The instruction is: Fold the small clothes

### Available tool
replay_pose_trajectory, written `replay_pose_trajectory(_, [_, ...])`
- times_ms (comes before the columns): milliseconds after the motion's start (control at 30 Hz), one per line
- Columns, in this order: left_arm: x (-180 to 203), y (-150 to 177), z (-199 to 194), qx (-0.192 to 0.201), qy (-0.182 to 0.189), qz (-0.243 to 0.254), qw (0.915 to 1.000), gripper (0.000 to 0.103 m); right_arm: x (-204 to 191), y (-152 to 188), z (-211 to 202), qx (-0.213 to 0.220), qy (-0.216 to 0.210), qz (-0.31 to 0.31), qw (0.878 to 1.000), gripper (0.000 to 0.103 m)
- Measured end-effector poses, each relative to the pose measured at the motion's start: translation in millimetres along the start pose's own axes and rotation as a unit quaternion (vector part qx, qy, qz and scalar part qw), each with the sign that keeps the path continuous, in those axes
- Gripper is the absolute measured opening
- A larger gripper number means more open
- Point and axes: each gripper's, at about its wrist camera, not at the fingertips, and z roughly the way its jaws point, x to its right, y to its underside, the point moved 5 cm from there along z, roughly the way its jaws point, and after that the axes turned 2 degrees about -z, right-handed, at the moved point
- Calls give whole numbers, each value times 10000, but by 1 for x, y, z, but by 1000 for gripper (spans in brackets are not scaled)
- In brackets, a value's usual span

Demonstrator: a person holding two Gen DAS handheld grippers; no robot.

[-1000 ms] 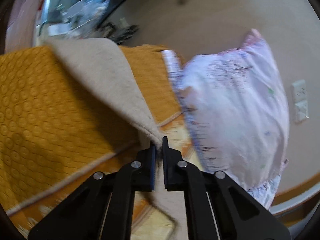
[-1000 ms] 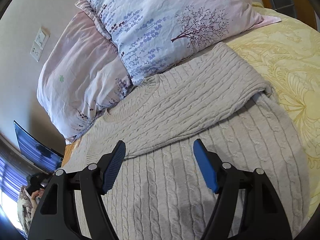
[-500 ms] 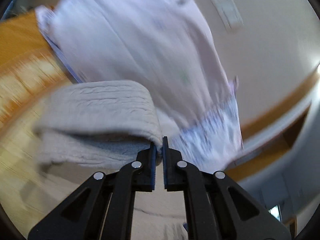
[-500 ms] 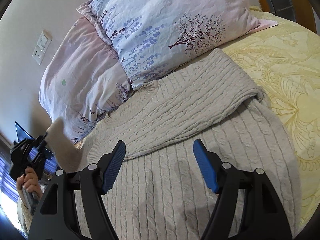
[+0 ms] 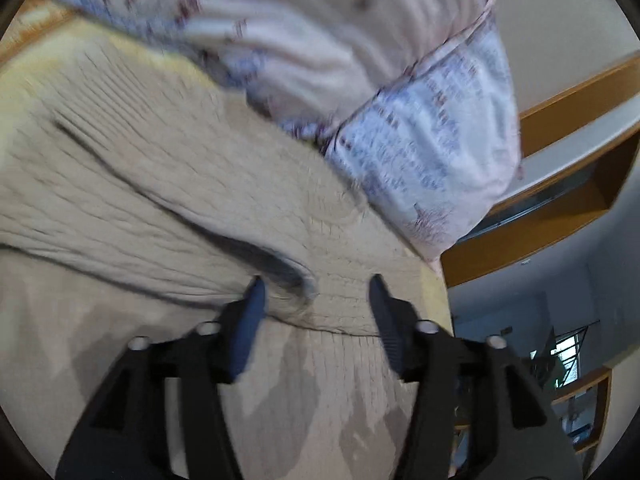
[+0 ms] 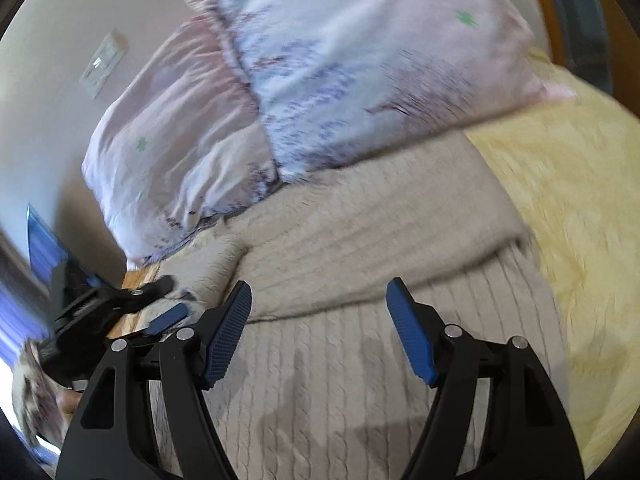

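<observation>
A beige cable-knit sweater (image 5: 160, 200) (image 6: 360, 360) lies flat on the bed, chest up. One sleeve (image 6: 380, 232) is folded across its chest. The other sleeve (image 5: 120, 184) is laid over the body, its cuff (image 5: 296, 300) resting between the fingers of my left gripper (image 5: 316, 292). That gripper's jaws are opening and the pads stand clear of the cuff. From the right wrist view the left gripper (image 6: 172, 298) shows at the sweater's left edge. My right gripper (image 6: 319, 286) hovers open above the sweater's middle, holding nothing.
Two floral pillows (image 6: 360, 60) (image 6: 180, 140) lean against the wall just behind the sweater's collar. A yellow bedspread (image 6: 580, 200) stretches to the right. A wall socket (image 6: 104, 64) and a wooden shelf (image 5: 560, 112) lie beyond the bed.
My left gripper swept the held sleeve from the orange blanket side over onto the sweater body, then its jaws parted and let the cuff go. The right gripper stayed open and rose slightly.
</observation>
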Motion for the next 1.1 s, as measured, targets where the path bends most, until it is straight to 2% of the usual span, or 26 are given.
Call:
replay_pose_trajectory(133, [-30, -17, -43, 433, -321, 5, 9985, 55, -52, -13, 13, -97, -366, -1079, 9934, 71])
replay_pose_trajectory(200, [-44, -27, -49, 534, -549, -154, 9969, 48, -83, -14, 22, -113, -532, -1652, 9848, 71])
replay_pose_trajectory(267, [-61, -31, -52, 564, -692, -297, 9956, 43, -122, -12, 39, -156, -727, -2407, 9678, 68])
replay_pose_trajectory(333, [-71, -31, -52, 572, -889, -330, 9938, 40, -146, -8, 56, -250, -869, -2820, 9552, 63])
replay_pose_trajectory(400, [-79, -29, -51, 554, -1035, -377, 9924, 37, -166, -2, 78, -512, -984, -3060, 9456, 53])
replay_pose_trajectory(433, [-82, -28, -51, 565, -1046, -394, 9921, 32, -175, 2, 91, -666, -1080, -3166, 9400, 52])
replay_pose_trajectory(567, [-92, -25, -58, 623, -984, -476, 9921, 29, -202, 21, 130, -1047, -1140, -3590, 9204, 42])
replay_pose_trajectory(733, [-96, -22, -63, 670, -916, -600, 9917, 29, -219, 36, 165, -1338, -1048, -3779, 9101, 41])
replay_pose_trajectory(900, [-96, -21, -62, 680, -901, -603, 9918, 29, -230, 54, 181, -1405, -794, -4157, 8951, 41])
replay_pose_trajectory(933, [-96, -22, -62, 678, -903, -599, 9918, 29, -229, 55, 184, -1362, -714, -4209, 8940, 39])
replay_pose_trajectory(1000, [-96, -22, -62, 680, -915, -582, 9918, 29, -226, 54, 187, -1283, -591, -4176, 8976, 21])
replay_pose_trajectory(1100, [-97, -22, -61, 679, -920, -575, 9918, 29, -216, 41, 186, -1287, -827, -3645, 9186, 6])
